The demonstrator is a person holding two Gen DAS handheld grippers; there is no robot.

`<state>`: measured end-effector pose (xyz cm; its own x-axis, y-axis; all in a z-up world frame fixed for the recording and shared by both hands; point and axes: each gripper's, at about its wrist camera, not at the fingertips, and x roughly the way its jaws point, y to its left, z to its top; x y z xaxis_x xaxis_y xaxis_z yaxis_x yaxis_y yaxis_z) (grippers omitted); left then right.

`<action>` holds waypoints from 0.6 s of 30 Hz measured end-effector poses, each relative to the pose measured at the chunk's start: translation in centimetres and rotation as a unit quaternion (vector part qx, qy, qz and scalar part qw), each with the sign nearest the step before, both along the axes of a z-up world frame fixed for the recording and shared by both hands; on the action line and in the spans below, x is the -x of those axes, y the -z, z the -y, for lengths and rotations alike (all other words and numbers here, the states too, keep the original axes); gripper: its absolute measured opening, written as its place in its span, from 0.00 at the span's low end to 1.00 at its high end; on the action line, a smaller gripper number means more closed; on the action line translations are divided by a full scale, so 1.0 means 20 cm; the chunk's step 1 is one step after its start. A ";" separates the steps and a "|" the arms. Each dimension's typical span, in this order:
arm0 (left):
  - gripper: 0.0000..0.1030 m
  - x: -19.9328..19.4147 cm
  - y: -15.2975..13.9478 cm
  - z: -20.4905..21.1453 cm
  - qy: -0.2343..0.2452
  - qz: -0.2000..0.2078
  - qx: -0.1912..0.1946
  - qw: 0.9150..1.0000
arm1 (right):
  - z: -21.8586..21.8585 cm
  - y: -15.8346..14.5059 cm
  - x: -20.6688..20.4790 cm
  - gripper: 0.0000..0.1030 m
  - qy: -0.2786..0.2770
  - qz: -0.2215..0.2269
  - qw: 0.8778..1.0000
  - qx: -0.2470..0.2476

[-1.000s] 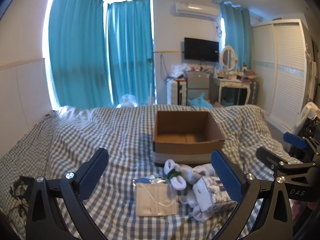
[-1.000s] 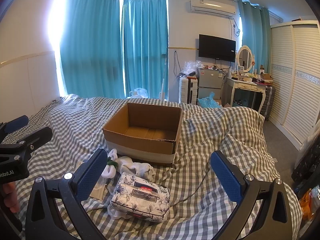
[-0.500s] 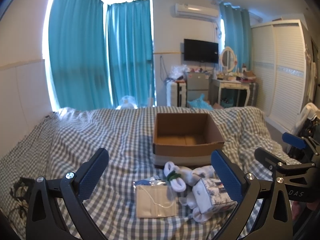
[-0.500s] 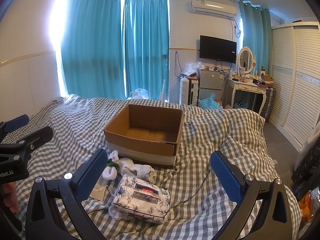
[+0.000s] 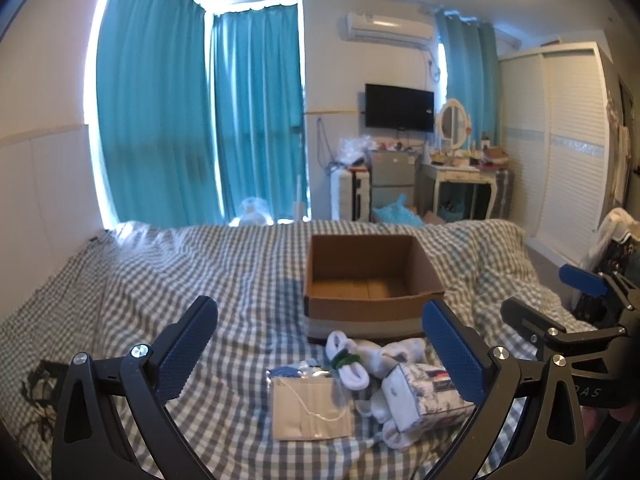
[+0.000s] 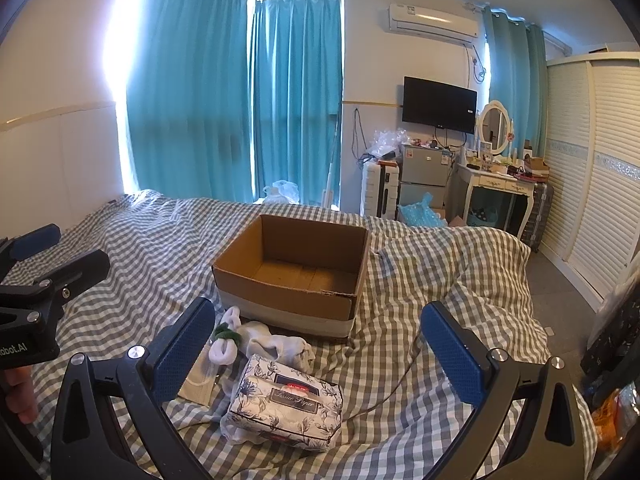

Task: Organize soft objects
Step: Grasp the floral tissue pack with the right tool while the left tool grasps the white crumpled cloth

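An open, empty cardboard box (image 5: 372,308) (image 6: 280,292) stands on the checked bed. In front of it lies a small heap: a rolled white sock with a green band (image 5: 346,364) (image 6: 224,342), loose white socks (image 5: 394,354) (image 6: 280,344), a flat mask packet (image 5: 308,404) (image 6: 196,386) and a floral tissue pack (image 5: 424,398) (image 6: 286,404). My left gripper (image 5: 320,352) (image 6: 60,252) hovers open above the heap with nothing between its fingers. My right gripper (image 6: 318,350) (image 5: 548,296) is open too, over the tissue pack and holding nothing.
The grey-checked bedspread (image 5: 240,264) (image 6: 440,280) stretches wide to the left and right of the box. A dark cable tangle (image 5: 36,384) lies at the bed's left edge. Beyond the bed are a dressing table (image 6: 496,188), a small fridge (image 6: 424,172) and a wardrobe (image 6: 592,200).
Both views have drifted only slightly. Both grippers stay open, and the box and the heap have not moved.
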<state>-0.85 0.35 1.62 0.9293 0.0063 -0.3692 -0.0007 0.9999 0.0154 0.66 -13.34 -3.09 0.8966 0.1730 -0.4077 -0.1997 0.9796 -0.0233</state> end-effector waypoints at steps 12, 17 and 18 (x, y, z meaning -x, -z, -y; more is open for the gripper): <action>1.00 -0.07 0.25 -0.04 -0.008 -0.057 -0.004 0.998 | -0.02 0.04 -0.02 1.00 -0.003 -0.015 1.000 0.021; 1.00 -0.11 0.43 -0.06 -0.022 -0.104 -0.019 0.994 | -0.09 0.22 -0.08 1.00 -0.031 -0.069 0.994 0.075; 1.00 -0.12 0.46 -0.07 -0.023 -0.111 -0.021 0.993 | -0.11 0.27 -0.10 1.00 -0.043 -0.086 0.992 0.082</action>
